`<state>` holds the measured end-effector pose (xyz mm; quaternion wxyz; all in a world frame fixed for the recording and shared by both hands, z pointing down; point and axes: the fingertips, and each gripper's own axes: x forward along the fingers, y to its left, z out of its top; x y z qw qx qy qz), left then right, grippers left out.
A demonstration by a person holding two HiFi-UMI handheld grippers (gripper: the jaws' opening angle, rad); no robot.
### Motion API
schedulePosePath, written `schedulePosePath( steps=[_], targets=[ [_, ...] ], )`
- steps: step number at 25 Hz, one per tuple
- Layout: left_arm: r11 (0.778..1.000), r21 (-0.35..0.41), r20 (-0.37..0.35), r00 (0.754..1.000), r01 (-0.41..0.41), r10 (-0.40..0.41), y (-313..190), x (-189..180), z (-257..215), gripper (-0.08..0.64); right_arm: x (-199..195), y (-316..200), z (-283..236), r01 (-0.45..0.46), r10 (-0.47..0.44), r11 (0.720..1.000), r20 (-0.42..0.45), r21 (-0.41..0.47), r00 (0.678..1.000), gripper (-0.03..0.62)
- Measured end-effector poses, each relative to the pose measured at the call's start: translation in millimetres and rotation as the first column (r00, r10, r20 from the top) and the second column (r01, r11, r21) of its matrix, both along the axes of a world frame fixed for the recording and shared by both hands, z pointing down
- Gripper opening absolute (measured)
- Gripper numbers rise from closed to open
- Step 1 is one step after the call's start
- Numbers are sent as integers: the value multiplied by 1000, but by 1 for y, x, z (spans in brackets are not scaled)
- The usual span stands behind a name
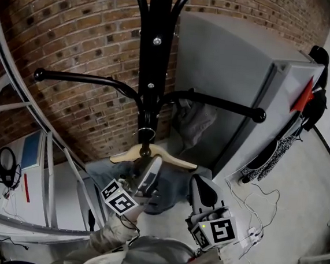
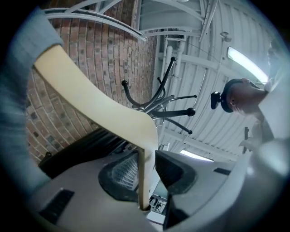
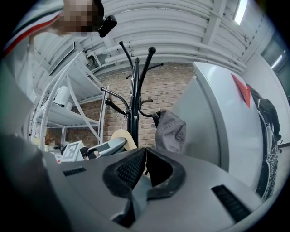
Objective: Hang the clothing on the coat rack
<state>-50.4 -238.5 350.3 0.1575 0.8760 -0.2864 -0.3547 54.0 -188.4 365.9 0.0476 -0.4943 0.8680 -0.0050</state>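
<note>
A black coat rack stands against the brick wall. A wooden hanger hangs by its hook low on the pole and carries a blue-grey garment. My left gripper points up at the hanger. In the left gripper view the hanger's pale arm passes between the jaws of the left gripper, which stand open with a gap on the right side. My right gripper sits just right of it. In its own view the right gripper is shut on a fold of the garment.
A grey piece of clothing hangs from the rack's right arm. A tall grey cabinet stands close on the right, with a black bag on its far side. White shelving fills the left. Cables lie on the floor.
</note>
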Motion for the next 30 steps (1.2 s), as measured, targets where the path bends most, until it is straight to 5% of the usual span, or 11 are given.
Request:
schedulePosePath(
  steps=[11, 16, 30],
  targets=[
    [995, -23, 181, 979, 99, -93, 32, 1, 21, 117, -12, 21, 4, 45, -45, 999, 9, -13, 999, 25],
    [985, 10, 322, 932, 173, -167, 46, 1, 28, 111, -19, 28, 5, 64, -64, 998, 16, -13, 998, 23],
    [958, 74, 557, 785, 279, -271, 78, 9, 53, 23, -27, 41, 21, 95, -94, 994, 19, -57, 995, 23]
  ],
)
